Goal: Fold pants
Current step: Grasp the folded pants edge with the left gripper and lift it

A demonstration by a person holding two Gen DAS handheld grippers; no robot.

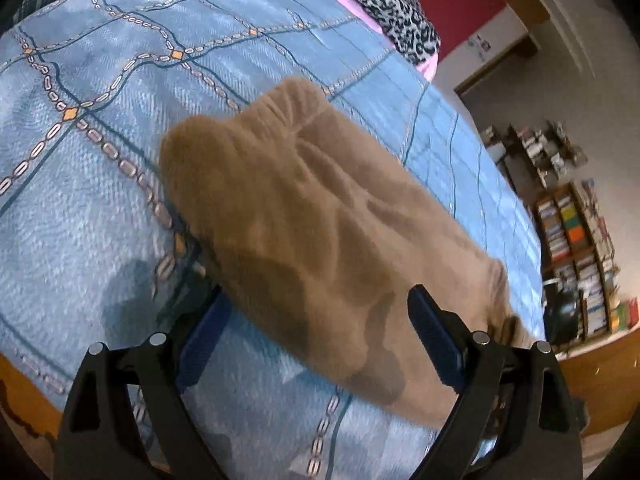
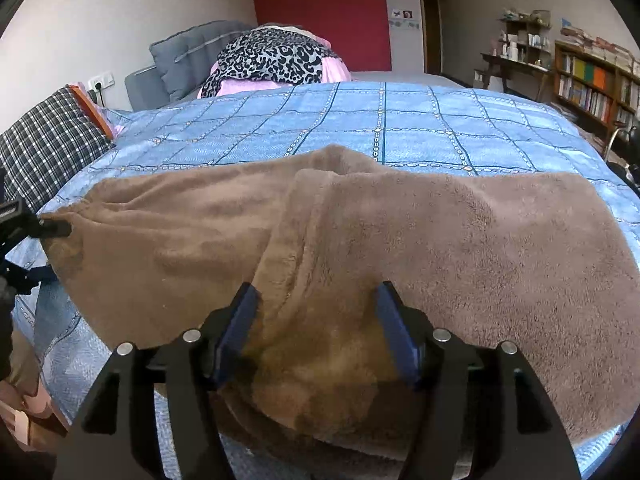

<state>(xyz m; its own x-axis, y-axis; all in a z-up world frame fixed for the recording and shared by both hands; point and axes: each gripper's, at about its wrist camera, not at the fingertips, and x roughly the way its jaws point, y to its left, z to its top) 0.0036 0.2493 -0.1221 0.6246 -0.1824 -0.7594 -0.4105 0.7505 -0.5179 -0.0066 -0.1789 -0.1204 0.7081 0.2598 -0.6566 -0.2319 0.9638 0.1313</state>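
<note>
Brown fleece pants [image 2: 360,240] lie spread across the blue patterned bedspread [image 2: 400,120]; they also show in the left wrist view [image 1: 312,220]. My left gripper [image 1: 316,312] is open, its blue pads on either side of the pants' left end near the bed edge. It shows at the far left of the right wrist view [image 2: 52,228], touching that end. My right gripper [image 2: 316,300] is open, straddling a raised fold at the pants' near edge.
A leopard-print and pink bundle [image 2: 276,60] and grey pillows [image 2: 192,52] sit at the bed's far end. A plaid pillow [image 2: 48,136] lies at the left. Bookshelves [image 2: 592,84] stand at the right. The bed's wooden frame [image 1: 24,392] shows below the left gripper.
</note>
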